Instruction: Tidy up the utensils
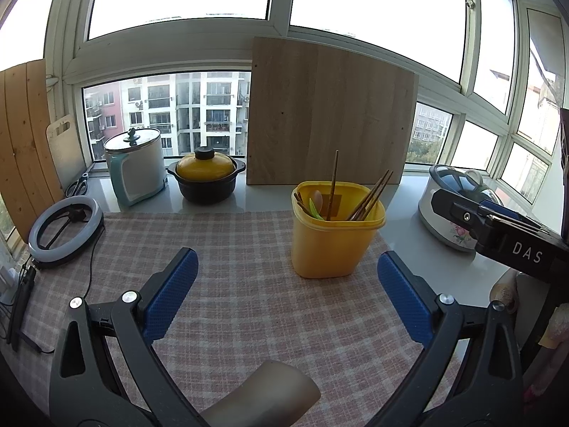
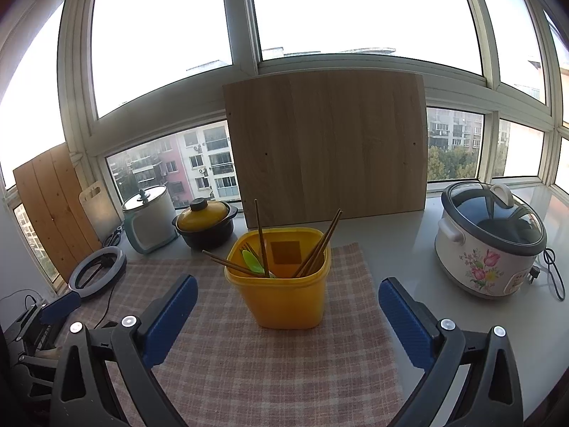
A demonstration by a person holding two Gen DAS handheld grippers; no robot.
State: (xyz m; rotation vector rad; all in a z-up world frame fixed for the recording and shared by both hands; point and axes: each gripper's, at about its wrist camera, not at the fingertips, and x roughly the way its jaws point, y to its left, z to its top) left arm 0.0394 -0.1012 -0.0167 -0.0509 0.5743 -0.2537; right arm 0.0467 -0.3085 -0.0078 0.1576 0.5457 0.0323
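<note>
A yellow plastic holder (image 1: 334, 238) (image 2: 284, 284) stands on a checked cloth (image 1: 242, 277) (image 2: 249, 356). Several wooden chopsticks (image 1: 370, 197) (image 2: 320, 245) and a green spoon (image 1: 314, 210) (image 2: 254, 261) stick up from it. My left gripper (image 1: 288, 270) is open and empty, hovering over the cloth with the holder just beyond, nearer its right finger. My right gripper (image 2: 288, 295) is open and empty, with the holder centred between its fingers, a little ahead. The right gripper's body shows at the right edge of the left wrist view (image 1: 505, 235).
A wooden board (image 1: 330, 114) (image 2: 327, 149) leans on the window behind the holder. A yellow-lidded black pot (image 1: 207, 174) (image 2: 206, 222), a white kettle (image 1: 137, 167) (image 2: 151, 219), a ring light (image 1: 65, 229) (image 2: 97, 270) and scissors (image 1: 78, 185) stand left. A floral rice cooker (image 2: 490, 242) (image 1: 451, 213) stands right.
</note>
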